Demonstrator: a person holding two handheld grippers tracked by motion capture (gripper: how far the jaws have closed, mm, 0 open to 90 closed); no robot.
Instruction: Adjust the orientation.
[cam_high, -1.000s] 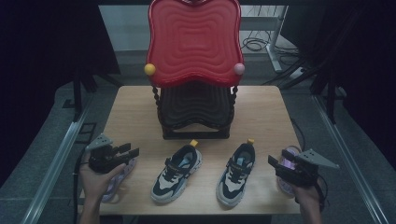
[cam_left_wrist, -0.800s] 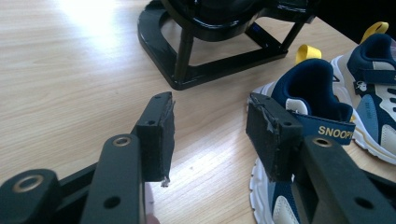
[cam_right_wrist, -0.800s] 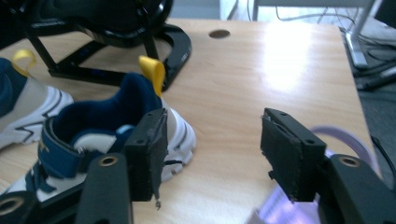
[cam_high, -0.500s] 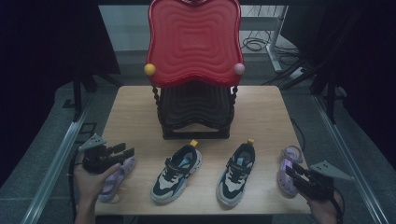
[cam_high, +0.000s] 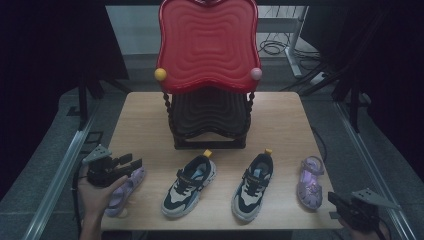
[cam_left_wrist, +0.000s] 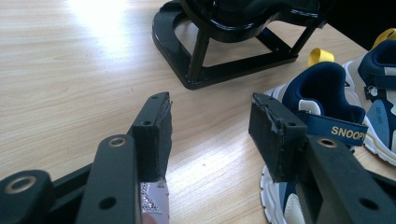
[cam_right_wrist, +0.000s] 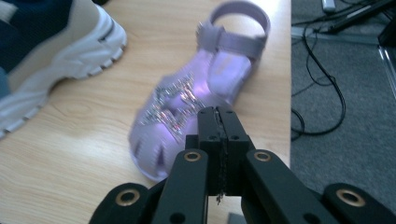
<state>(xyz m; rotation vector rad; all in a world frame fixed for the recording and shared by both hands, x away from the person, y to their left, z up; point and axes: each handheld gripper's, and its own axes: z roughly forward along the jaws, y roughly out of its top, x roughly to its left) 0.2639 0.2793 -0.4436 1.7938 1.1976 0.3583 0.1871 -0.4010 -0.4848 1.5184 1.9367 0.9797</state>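
Your right gripper (cam_right_wrist: 218, 122) has just closed on nothing beside the right sandal (cam_right_wrist: 196, 100); your left gripper (cam_left_wrist: 210, 130) gapes, seemingly empty, over the left sandal (cam_high: 125, 189).

Two sneakers (cam_high: 189, 185) lie between lilac sandals (cam_high: 310, 181), before a red-topped stand (cam_high: 209, 75).

Lab recording setup: wooden table (cam_high: 140, 120) ringed by black curtains (cam_high: 50, 45), metal rails (cam_high: 57, 170), floor cables (cam_high: 277, 47), grey carpet.

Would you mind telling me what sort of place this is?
Probably a recording lab, not a home: a lone wooden table framed by metal rails, dark curtains around it, and cables on the floor.
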